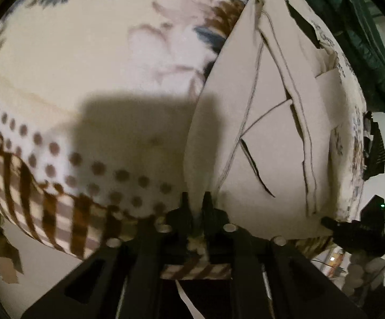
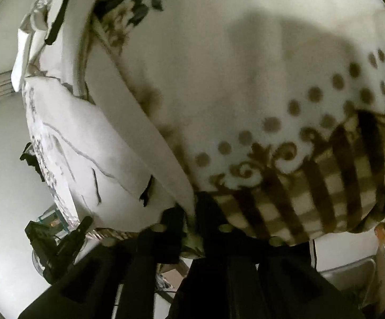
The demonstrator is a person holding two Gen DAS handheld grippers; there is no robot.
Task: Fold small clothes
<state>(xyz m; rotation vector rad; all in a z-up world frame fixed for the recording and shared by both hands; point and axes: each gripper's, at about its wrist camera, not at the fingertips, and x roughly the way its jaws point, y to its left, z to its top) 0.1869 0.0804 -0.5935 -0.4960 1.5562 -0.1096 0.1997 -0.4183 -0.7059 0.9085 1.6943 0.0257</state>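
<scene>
A pale beige garment with dark stitched seams and slit pockets (image 1: 266, 122) lies on a patterned blanket (image 1: 91, 61). My left gripper (image 1: 196, 199) is shut on the garment's near left corner, which is bunched between the fingers. The right gripper (image 1: 333, 224) shows in the left wrist view at the garment's near right corner. In the right wrist view the same garment (image 2: 86, 143) lies to the left, and my right gripper (image 2: 192, 207) is shut on its near edge. The left gripper (image 2: 82, 226) appears at the lower left of that view, at the garment's other corner.
The blanket (image 2: 245, 66) has flowers, brown dots and a brown checked border and hangs over the near edge of the surface. Dark green cloth (image 1: 362, 42) is piled at the far right. Pale floor and small clutter lie below the edge.
</scene>
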